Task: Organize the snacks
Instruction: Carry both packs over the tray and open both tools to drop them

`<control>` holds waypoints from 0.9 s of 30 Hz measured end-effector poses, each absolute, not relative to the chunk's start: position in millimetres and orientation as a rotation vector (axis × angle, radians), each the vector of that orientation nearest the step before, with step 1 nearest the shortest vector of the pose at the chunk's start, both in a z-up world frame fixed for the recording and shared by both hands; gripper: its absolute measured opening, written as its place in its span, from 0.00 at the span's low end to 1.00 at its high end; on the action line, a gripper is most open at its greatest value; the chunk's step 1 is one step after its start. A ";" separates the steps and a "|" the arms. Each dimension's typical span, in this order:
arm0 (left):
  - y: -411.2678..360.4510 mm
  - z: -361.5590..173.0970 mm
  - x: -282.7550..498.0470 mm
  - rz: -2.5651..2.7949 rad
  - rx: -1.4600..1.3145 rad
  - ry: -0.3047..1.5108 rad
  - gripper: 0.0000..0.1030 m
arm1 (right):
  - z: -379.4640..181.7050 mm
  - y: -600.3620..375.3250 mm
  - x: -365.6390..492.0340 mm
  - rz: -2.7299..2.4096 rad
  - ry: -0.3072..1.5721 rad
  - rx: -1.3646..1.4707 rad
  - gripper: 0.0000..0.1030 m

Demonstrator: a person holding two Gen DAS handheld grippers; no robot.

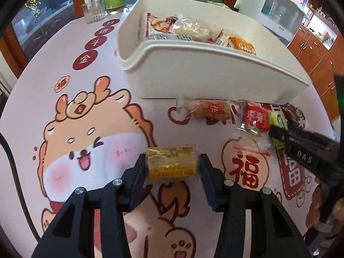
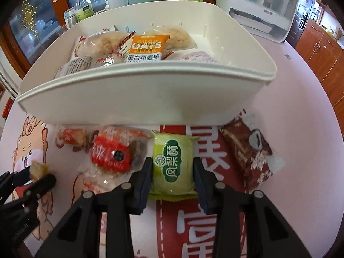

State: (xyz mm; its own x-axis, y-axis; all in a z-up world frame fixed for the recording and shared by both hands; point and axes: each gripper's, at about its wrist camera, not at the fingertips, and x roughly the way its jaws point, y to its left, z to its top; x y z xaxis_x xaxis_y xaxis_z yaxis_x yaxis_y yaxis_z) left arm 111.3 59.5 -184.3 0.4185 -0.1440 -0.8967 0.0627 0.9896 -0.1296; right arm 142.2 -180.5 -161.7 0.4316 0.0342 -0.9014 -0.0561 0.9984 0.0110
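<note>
Left gripper (image 1: pixel 172 165) fingers pinch yellow pack (image 1: pixel 171 163); right gripper (image 2: pixel 172 176) fingers close on green pack (image 2: pixel 172 163), likely both bound for bin (image 2: pixel 137 107).

Both views bright, even indoor light, soft shadow under white bin (image 2: pixel 137 105). Heavy fisheye bend and dark vignette from 9 to 12 o'clock, w/ corners black. Bkgd cabinets soft; mild glare on glass doors (image 1: pixel 43 23) at 10 o'clock.
</note>
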 end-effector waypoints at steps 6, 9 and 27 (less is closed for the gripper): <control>66.8 -147.4 92.1 -0.184 -0.053 1.098 0.45 | -155.0 -192.3 105.8 0.082 1.149 0.066 0.36; 63.2 -119.4 100.1 -0.216 -0.034 1.072 0.45 | -144.5 -188.9 87.2 0.108 1.140 0.090 0.36; 56.7 65.1 190.1 -0.251 0.136 0.823 0.46 | 33.9 -165.3 113.6 0.228 0.833 0.161 0.36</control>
State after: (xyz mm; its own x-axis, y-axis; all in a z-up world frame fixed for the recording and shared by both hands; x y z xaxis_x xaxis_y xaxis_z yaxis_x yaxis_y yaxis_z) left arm 190.1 56.7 65.1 0.6525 -0.1678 -0.7390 0.2729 0.9618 0.0225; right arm 113.6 -165.3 33.9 0.6504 0.2622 -0.7129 -0.1368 0.9636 0.2296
